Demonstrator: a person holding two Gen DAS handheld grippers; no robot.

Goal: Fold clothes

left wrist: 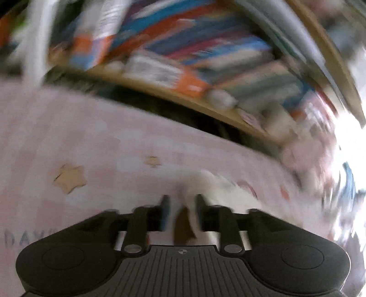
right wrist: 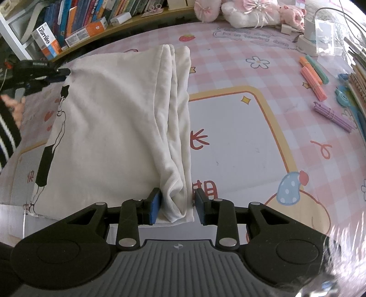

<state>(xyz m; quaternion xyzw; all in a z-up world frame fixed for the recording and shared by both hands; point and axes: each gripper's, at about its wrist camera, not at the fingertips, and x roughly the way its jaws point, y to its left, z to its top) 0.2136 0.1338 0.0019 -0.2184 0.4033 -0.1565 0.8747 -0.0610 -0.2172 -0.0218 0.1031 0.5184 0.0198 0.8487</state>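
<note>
A white garment (right wrist: 109, 128) with a black cartoon print lies folded lengthwise on a pink checked mat (right wrist: 240, 137). My right gripper (right wrist: 176, 201) is at the garment's near end, and its blue pads are shut on the bunched folds. My left gripper (right wrist: 66, 74) reaches in from the left and pinches the garment's far left corner. The left wrist view is badly blurred. There, white cloth (left wrist: 219, 189) runs between the pads of the left gripper (left wrist: 181, 201) and lies against the right one.
A bookshelf (right wrist: 80, 20) full of books runs along the far edge of the mat. Plush toys (right wrist: 247, 11) sit at the back. Orange pens (right wrist: 313, 80) and purple pens (right wrist: 331, 116) lie at the right. A person's hand (right wrist: 13, 107) and striped sleeve (right wrist: 6, 137) are at the left.
</note>
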